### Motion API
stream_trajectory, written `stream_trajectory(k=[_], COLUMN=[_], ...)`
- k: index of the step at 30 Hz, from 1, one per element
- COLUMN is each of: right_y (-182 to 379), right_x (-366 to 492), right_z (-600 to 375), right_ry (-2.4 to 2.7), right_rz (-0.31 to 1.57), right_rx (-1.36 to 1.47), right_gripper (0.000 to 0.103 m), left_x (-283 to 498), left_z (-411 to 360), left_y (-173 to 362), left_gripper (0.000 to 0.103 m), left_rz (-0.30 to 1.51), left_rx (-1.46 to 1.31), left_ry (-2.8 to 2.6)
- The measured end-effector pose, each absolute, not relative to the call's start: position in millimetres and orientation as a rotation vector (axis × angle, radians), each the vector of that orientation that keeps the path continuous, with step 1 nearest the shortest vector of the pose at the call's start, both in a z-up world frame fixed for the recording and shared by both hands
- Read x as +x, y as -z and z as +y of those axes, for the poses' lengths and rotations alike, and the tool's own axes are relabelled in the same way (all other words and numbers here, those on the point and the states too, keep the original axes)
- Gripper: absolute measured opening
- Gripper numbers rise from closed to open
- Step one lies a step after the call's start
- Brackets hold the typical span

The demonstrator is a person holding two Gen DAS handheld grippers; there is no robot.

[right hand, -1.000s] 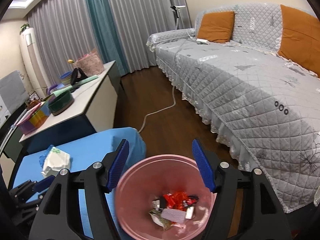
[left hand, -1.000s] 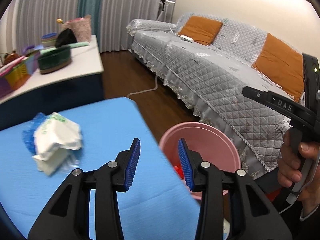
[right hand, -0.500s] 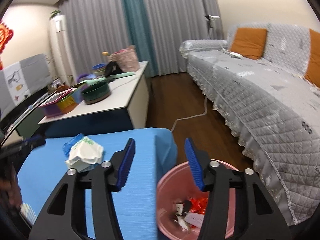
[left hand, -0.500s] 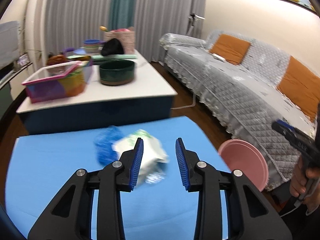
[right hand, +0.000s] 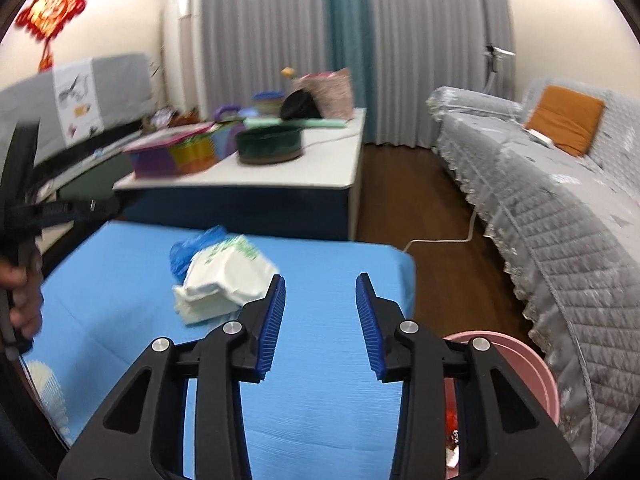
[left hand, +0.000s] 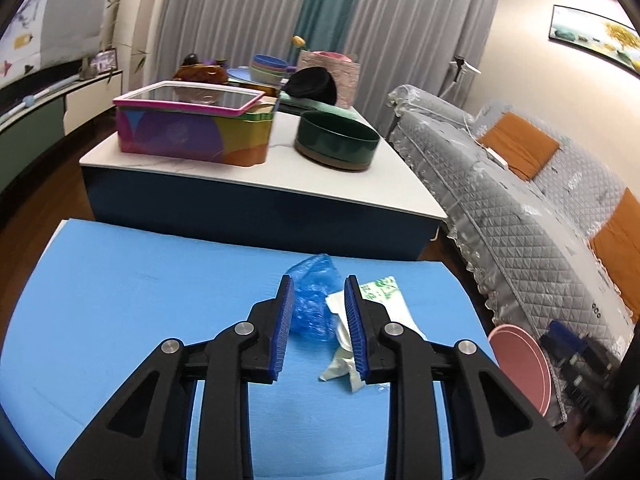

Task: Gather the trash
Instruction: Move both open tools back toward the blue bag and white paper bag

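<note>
Closing narrowly, the left tool (left hand: 318, 322) frames the blue plastic bag (left hand: 312, 304), seemingly untouched, near the desk's (left hand: 120, 280) far edge; right tool (right hand: 320, 322) closes empty.

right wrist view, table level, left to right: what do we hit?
Person's hand on the other gripper's handle → blue plastic bag → white crumpled wrapper → bare blue table top → pink trash bin → grey quilted sofa.
</note>
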State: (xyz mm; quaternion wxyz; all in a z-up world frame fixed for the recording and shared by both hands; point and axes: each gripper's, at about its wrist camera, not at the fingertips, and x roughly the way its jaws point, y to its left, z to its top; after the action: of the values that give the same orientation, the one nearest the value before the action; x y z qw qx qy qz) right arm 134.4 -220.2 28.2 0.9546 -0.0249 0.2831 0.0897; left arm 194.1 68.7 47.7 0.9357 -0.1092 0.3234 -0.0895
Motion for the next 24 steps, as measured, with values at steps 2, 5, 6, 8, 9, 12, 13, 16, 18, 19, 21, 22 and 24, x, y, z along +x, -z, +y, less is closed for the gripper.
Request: stream_trajectory(k=[2, 5, 6, 8, 9, 12, 13, 16, 18, 19, 21, 22, 24], right_y=[-17.5, -2.5, 1.4, 9.8, 15.5, 24.9, 28.2, 35.8, 40.0, 42.1, 45.2, 46.8, 48.8], right_x=[139.3, 146.9, 149.2, 154.6, 158.8, 168.5, 172.7, 182.1, 187.6, 189.8, 195.0, 197.7, 202.3], right_z=[-198.5, -172.2, -164.9, -151.7, -144.8, -136.9, -134.9, -130.0, -126.9, -125.2, -123.1, -122.6, -122.2], right_ry=[-0.21, -0.236, -0.241, -0.246, -0.245, -0.24, -0.237, -0.228, -0.227, -0.225, -0.217, -0.215, -0.21], right_rz=[0.586, 0.595, 0.598, 0.607, 0.611, 0.626, 0.633, 0.644, 0.65, 0.653, 0.657, 0.663, 0.668], right_rx=[-0.107, -0.192, -0.217, -0.262, -0.29, -0.321, -0.328, -0.354, -0.373, -0.38, -0.391, -0.394, -0.397], right_gripper=[0.037, 0.037, 0.037, 0.038, 0.038, 0.04, 0.04, 0.044, 0.046, 0.046, 0.046, 0.046, 0.046], left_x=[195.1, 201.2, 203.6, 205.8, 207.8, 214.7, 217.9, 224.9, 230.4, 232.9, 237.7, 240.2, 245.3], left_z=[71.8, 75.6, 75.6, 75.5, 75.9, 76.0, 75.8, 73.3, 71.8, 70.7, 68.1, 66.7, 65.0], left_y=[-46.3, -41.5, -39.2, -35.7, -34.3, -27.3, -23.6, -14.7, -7.7, -4.7, 1.6, 4.8, 10.7], left_gripper=[0.026, 0.026, 0.026, 0.026, 0.026, 0.026, 0.026, 0.026, 0.026, 0.026, 0.026, 0.026, 0.026], left_rz=[0.661, 0.67, 0.675, 0.683, 0.687, 0.707, 0.717, 0.74, 0.759, 0.767, 0.783, 0.79, 0.802], left_rx=[-0.233, -0.25, -0.249, -0.247, -0.247, -0.25, -0.251, -0.248, -0.246, -0.246, -0.245, -0.247, -0.254], left_ry=[0.176, 0.173, 0.172, 0.171, 0.171, 0.171, 0.172, 0.175, 0.18, 0.182, 0.19, 0.193, 0.198])
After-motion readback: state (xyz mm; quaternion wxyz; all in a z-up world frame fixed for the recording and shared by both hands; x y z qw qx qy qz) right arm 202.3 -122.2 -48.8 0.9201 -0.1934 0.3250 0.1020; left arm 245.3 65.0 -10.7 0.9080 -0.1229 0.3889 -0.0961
